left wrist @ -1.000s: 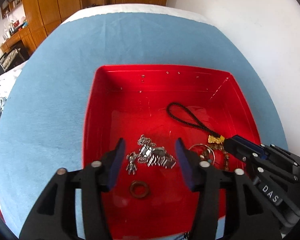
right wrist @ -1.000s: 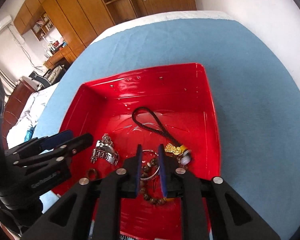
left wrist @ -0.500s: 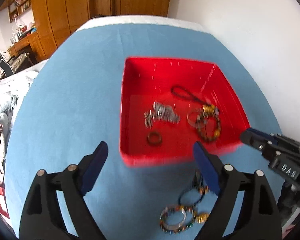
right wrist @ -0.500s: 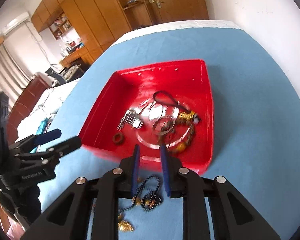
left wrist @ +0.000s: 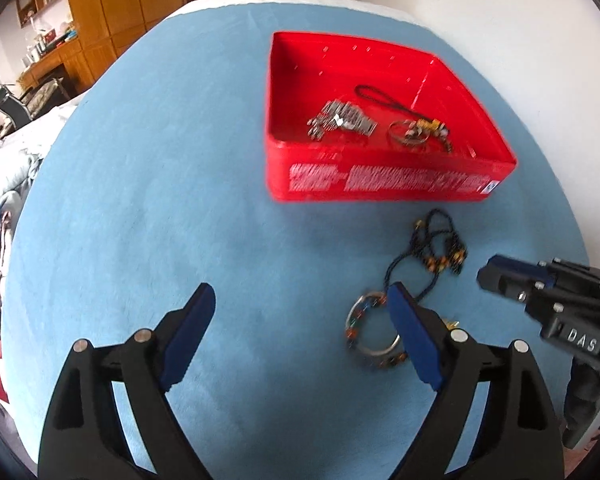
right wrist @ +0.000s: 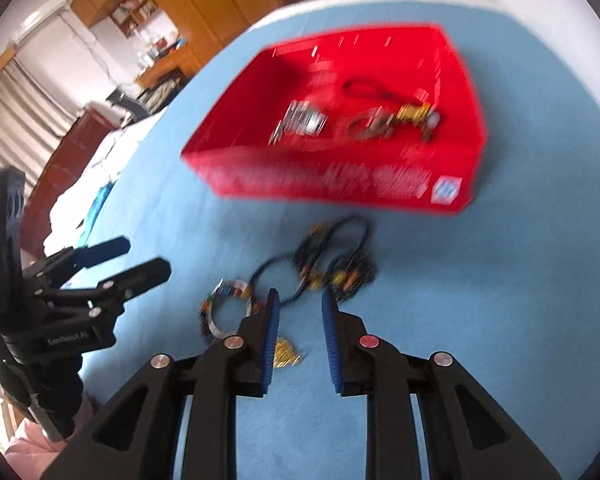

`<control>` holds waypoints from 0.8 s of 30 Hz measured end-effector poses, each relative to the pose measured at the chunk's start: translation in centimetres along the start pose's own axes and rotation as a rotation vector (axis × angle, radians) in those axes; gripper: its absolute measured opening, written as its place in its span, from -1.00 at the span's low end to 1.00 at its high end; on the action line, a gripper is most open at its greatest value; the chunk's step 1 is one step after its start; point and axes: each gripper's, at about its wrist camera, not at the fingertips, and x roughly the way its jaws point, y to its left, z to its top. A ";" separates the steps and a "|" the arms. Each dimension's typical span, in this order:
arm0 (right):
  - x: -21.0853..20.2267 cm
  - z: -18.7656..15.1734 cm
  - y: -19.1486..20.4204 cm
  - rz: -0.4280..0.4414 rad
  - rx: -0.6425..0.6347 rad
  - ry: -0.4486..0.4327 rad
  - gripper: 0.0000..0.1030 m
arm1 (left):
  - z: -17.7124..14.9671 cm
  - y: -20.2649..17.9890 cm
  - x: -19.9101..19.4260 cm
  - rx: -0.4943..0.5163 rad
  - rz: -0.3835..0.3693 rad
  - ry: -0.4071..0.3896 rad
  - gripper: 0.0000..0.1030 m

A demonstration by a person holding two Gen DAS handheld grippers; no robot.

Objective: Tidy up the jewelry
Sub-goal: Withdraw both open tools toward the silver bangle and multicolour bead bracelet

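A red tray [left wrist: 380, 182] [right wrist: 340, 188] sits on the blue cloth and holds a silver chain piece [left wrist: 342, 120], a black cord with a gold charm [left wrist: 384, 100] and a metal ring [left wrist: 404, 134]. On the cloth in front of it lie a dark beaded necklace [left wrist: 440, 252] [right wrist: 332, 264], a beaded bangle [left wrist: 370, 332] [right wrist: 224, 308] and a small gold piece [right wrist: 286, 356]. My left gripper [left wrist: 300, 320] is wide open and empty, left of the bangle. My right gripper [right wrist: 298, 312] is partly open and empty, just short of the necklace.
The blue cloth [left wrist: 160, 160] covers a round table that stands against a white wall [left wrist: 520, 20]. Wooden cupboards [left wrist: 140, 0] stand at the back, and bedding lies past the table's left edge [left wrist: 4, 184].
Both grippers have pulled back out of the red tray toward the table's front. The loose jewelry on the cloth has come into view. The left jaws opened wider, and the right jaws opened slightly.
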 end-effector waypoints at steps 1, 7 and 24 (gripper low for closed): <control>0.4 -0.4 0.2 0.006 -0.003 0.014 -0.58 | -0.1 0.0 0.1 -0.002 -0.002 0.006 0.68; 2.0 -1.0 1.2 0.014 -0.022 0.057 -0.59 | -1.6 0.9 0.8 -0.010 0.012 0.032 0.68; 5.0 0.1 3.6 -0.060 -0.077 0.114 -0.67 | -2.5 4.0 2.2 -0.070 -0.024 0.076 0.70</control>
